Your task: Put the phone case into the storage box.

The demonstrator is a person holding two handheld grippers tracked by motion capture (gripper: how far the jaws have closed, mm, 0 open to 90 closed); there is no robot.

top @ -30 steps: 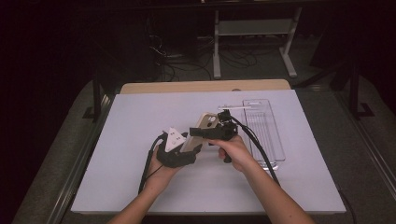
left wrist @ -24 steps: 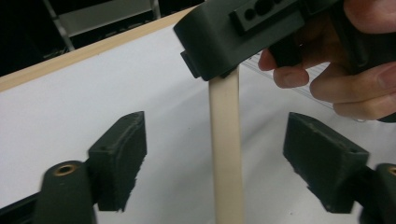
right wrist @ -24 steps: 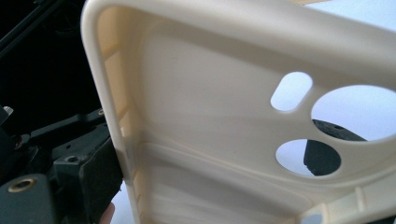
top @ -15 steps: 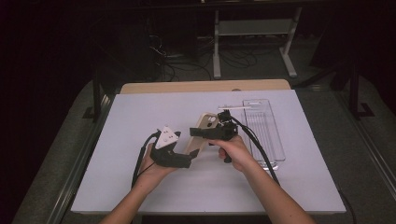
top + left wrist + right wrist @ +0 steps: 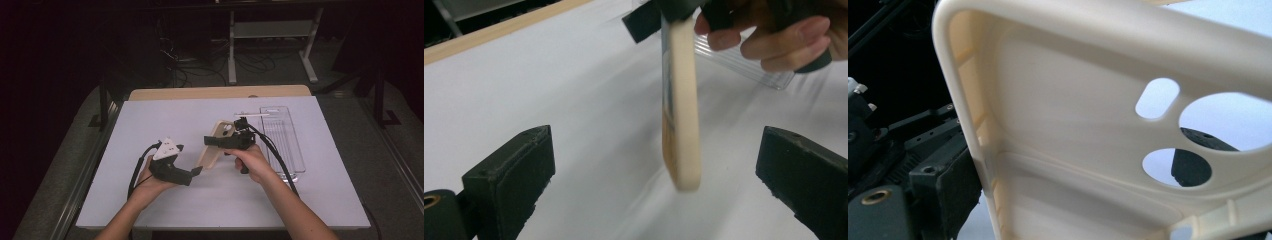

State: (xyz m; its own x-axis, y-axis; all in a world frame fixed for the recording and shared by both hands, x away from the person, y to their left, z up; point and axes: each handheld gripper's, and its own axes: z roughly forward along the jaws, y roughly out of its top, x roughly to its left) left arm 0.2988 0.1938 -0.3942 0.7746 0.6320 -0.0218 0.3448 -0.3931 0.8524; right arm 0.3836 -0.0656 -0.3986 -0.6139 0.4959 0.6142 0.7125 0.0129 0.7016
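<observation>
A cream phone case (image 5: 214, 148) stands tilted on its end on the white mat (image 5: 150, 120). My right gripper (image 5: 209, 140) is shut on its upper part. In the right gripper view the case's hollow inside (image 5: 1073, 115) faces me, and one black pad (image 5: 1193, 167) shows through a camera hole. My left gripper (image 5: 196, 171) sits low to the case's left, apart from it. Its jaws have just been opening and stand wide open (image 5: 656, 150) around nothing. The case (image 5: 681, 110) stands edge-on a little ahead of them.
A clear plastic tray (image 5: 282, 137) lies right of the right hand, with a thin white stick (image 5: 252, 115) at its near-left corner. A wooden table edge (image 5: 220, 92) runs along the back. Black cables trail from both grippers. Dark floor and a stand lie beyond.
My left gripper has let go of the case's lower end, opened, and drawn back to the left. The right gripper has kept still with the case in it.
</observation>
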